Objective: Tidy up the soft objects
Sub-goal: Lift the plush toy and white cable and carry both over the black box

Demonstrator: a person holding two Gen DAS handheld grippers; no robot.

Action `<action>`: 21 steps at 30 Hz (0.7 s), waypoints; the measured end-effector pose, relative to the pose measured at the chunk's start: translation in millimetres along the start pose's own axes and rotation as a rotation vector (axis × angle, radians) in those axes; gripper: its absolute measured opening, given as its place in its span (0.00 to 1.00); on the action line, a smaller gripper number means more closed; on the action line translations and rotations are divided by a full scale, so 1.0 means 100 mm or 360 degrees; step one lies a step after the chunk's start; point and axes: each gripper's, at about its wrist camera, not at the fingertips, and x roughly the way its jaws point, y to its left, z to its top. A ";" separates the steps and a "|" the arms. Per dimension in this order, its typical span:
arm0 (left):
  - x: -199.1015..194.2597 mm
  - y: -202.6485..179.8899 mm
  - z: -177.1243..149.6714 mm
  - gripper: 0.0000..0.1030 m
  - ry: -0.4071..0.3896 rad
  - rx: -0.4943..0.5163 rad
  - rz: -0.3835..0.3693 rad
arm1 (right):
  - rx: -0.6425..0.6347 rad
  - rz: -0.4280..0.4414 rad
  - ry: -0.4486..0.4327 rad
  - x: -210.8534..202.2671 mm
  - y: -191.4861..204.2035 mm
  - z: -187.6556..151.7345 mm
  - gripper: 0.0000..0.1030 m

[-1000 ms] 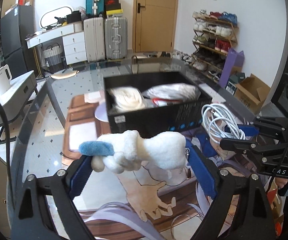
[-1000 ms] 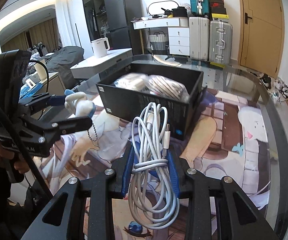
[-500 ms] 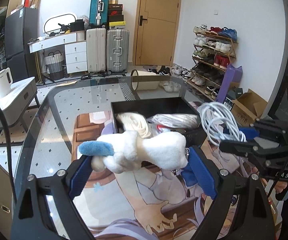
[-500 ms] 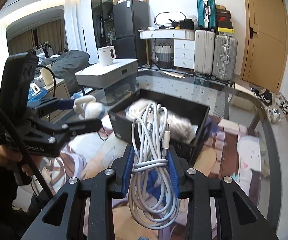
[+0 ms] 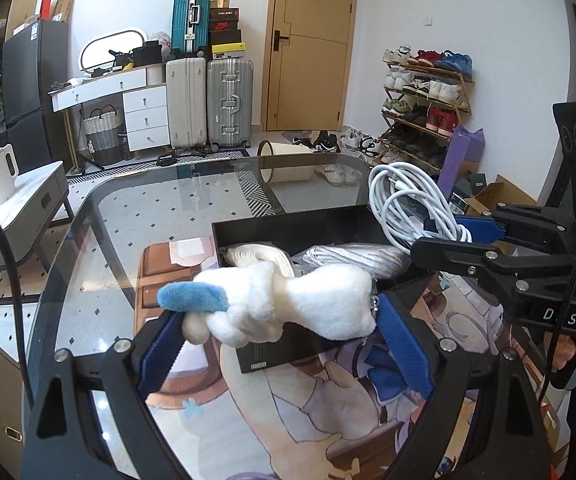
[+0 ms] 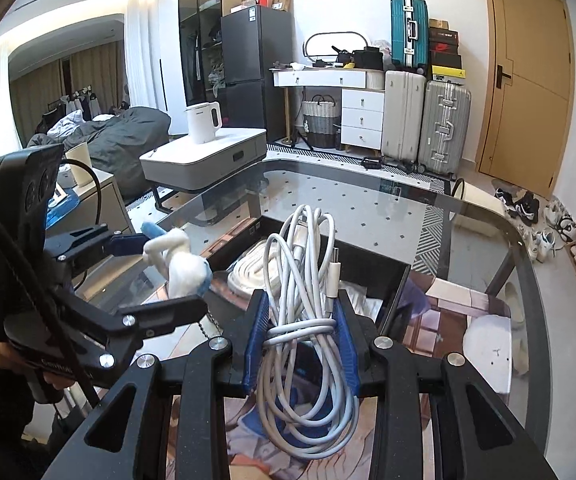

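My left gripper [image 5: 283, 320] is shut on a white plush toy [image 5: 288, 304] with a blue ear, held above the near wall of a black box [image 5: 288, 232]. My right gripper [image 6: 300, 320] is shut on a coiled white cable [image 6: 308, 280], held over the box's right side; the cable also shows in the left wrist view [image 5: 408, 200]. The plush toy shows in the right wrist view [image 6: 179, 260]. The box [image 6: 368, 264] holds a rolled white cloth [image 5: 259, 256] and a silver-white bag [image 5: 352, 256].
The box stands on a printed mat [image 5: 328, 400] on a glass table [image 5: 147, 208]. A white round object [image 6: 488, 344] lies on the mat right of the box. A white side table with a kettle [image 6: 203, 124] stands left; suitcases, a door and a shoe rack stand behind.
Both grippers have risen and come in over the box with their loads. The box now sits lower and closer under them, with the cable above its right side.
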 end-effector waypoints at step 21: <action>0.38 0.04 0.20 0.88 0.0037 0.0010 0.0018 | -0.0025 0.0004 -0.0033 0.27 -0.16 0.25 0.32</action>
